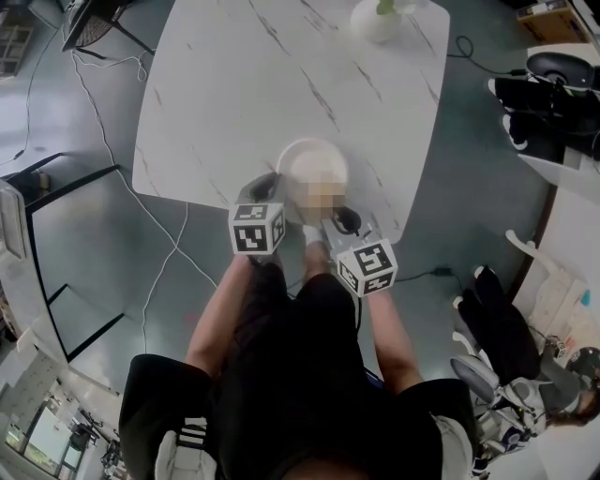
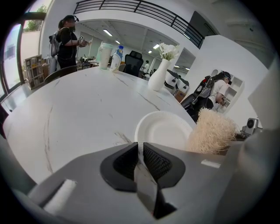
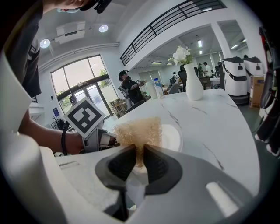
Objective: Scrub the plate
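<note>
A white paper plate lies near the front edge of the white marble table. My left gripper meets the plate's near-left rim. In the left gripper view the jaws stand almost together with the rim of the plate pinched between them at my left gripper. My right gripper is shut on a tan fibrous scrubber, which it holds over the near-right part of the plate. The scrubber also shows beside the plate. A mosaic patch hides it in the head view.
A white vase with flowers stands at the table's far edge. A cup and a bottle sit at the far end, with a person standing behind. Cables lie on the floor at the left, chairs at the right.
</note>
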Demonstrator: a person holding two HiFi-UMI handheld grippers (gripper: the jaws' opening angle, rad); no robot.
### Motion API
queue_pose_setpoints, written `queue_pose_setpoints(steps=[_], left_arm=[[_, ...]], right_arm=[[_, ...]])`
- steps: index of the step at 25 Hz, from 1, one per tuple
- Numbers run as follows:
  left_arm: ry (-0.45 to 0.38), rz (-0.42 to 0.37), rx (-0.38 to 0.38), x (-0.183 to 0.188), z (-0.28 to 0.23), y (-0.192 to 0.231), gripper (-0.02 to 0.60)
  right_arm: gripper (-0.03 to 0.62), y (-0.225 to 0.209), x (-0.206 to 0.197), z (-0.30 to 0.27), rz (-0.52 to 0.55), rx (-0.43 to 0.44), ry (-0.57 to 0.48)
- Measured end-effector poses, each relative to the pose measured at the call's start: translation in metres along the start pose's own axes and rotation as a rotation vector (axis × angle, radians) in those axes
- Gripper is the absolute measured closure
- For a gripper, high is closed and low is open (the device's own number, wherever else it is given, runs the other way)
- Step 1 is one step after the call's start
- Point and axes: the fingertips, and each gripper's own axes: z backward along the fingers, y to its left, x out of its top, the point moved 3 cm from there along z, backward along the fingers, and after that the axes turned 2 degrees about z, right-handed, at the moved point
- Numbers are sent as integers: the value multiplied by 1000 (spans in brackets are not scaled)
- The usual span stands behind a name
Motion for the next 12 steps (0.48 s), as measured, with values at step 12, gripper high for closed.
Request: queue_pose_setpoints(steps=[12], left_arm=[[-20,-10,-99,-1,9,-16,435]], right_arm=[[539,2,3,5,4,-19,-19]])
